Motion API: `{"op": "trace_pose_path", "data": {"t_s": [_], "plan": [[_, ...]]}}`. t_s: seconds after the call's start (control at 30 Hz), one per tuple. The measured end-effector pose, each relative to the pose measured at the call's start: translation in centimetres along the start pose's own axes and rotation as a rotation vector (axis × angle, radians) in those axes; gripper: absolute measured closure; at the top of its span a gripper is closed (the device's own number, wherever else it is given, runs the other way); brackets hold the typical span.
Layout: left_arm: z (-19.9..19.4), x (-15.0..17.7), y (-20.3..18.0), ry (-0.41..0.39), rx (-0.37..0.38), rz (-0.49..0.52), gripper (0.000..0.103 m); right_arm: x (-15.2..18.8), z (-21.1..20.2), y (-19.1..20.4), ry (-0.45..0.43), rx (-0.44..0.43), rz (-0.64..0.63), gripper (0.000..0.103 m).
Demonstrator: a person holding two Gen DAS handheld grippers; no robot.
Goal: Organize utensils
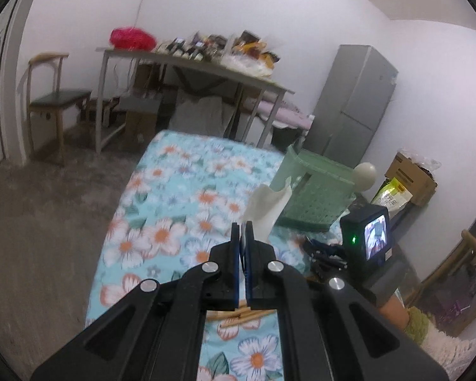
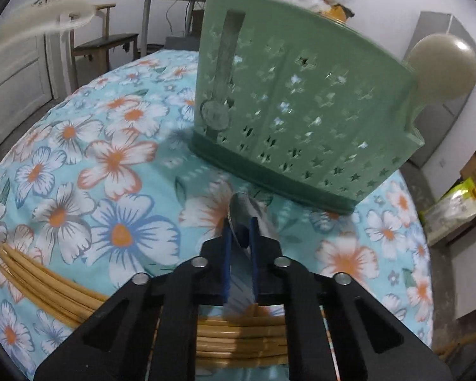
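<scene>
My left gripper (image 1: 246,227) is shut on a cream plastic spoon (image 1: 268,206) and holds it above the floral tablecloth, left of the green perforated utensil holder (image 1: 314,187). In the right wrist view my right gripper (image 2: 240,227) is shut on a metal spoon (image 2: 249,214) just in front of the green holder (image 2: 301,108). The holder has a metal utensil (image 2: 220,95) inside and a round cream ladle (image 2: 441,66) sticking out at its right. The cream spoon's handle (image 2: 47,28) shows blurred at upper left. Several bamboo chopsticks (image 2: 47,289) lie on the cloth below my right gripper.
The floral tablecloth (image 1: 174,197) covers the table. The right gripper's camera unit (image 1: 369,238) sits right of my left gripper. Behind stand a grey table (image 1: 206,66) with clutter, a chair (image 1: 52,101), a grey fridge (image 1: 355,101) and cardboard boxes (image 1: 409,177).
</scene>
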State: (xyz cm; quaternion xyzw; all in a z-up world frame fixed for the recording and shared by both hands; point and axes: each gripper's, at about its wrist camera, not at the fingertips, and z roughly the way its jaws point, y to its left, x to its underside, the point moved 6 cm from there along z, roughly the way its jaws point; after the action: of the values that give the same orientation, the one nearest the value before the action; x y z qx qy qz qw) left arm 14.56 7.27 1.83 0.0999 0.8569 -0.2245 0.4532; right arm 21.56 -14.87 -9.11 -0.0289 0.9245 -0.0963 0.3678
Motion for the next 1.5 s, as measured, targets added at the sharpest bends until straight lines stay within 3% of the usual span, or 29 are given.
{"op": "trace_pose_path", "data": {"t_s": [0.23, 0.37, 0.63, 0.77, 0.9, 1.07, 1.17, 1.23, 1.37, 1.5], "plan": [[-0.1, -3.6, -4.2, -0.093, 0.101, 0.115, 0.101, 0.0, -3.5, -4.3, -0.076, -0.050, 0.113, 0.100], [0.5, -5.7, -7.6, -0.129, 0.118, 0.253, 0.101, 0.4, -6.5, -7.1, -0.127, -0.059, 0.176, 0.101], [4.5, -7.4, -11.9, -0.067, -0.076, 0.614, 0.101, 0.2, -8.9, -9.9, -0.171, -0.083, 0.266, 0.102], [7.2, -7.6, -13.6, -0.004, -0.217, 0.876, 0.101, 0.5, -9.1, -10.3, -0.174, -0.096, 0.273, 0.102], [9.3, -7.9, -14.3, 0.051, -0.312, 1.059, 0.101, 0.6, -9.1, -10.2, -0.188, -0.101, 0.266, 0.102], [12.6, -7.9, -15.1, 0.195, -0.327, 1.221, 0.101, 0.8, -9.2, -10.5, -0.197, -0.122, 0.284, 0.102], [14.5, -8.4, -15.5, 0.267, -0.334, 1.260, 0.099, 0.9, -9.3, -10.6, -0.199, -0.125, 0.287, 0.102], [15.5, -9.0, -16.1, 0.287, -0.325, 1.234, 0.097, 0.9, -9.3, -10.6, -0.200, -0.130, 0.291, 0.102], [17.0, -11.2, -16.8, 0.282, -0.252, 1.060, 0.086, 1.1, -9.4, -10.6, -0.200, -0.136, 0.300, 0.102], [17.8, -13.4, -17.0, 0.210, -0.146, 0.845, 0.064, 1.4, -9.3, -10.8, -0.195, -0.145, 0.315, 0.102]]}}
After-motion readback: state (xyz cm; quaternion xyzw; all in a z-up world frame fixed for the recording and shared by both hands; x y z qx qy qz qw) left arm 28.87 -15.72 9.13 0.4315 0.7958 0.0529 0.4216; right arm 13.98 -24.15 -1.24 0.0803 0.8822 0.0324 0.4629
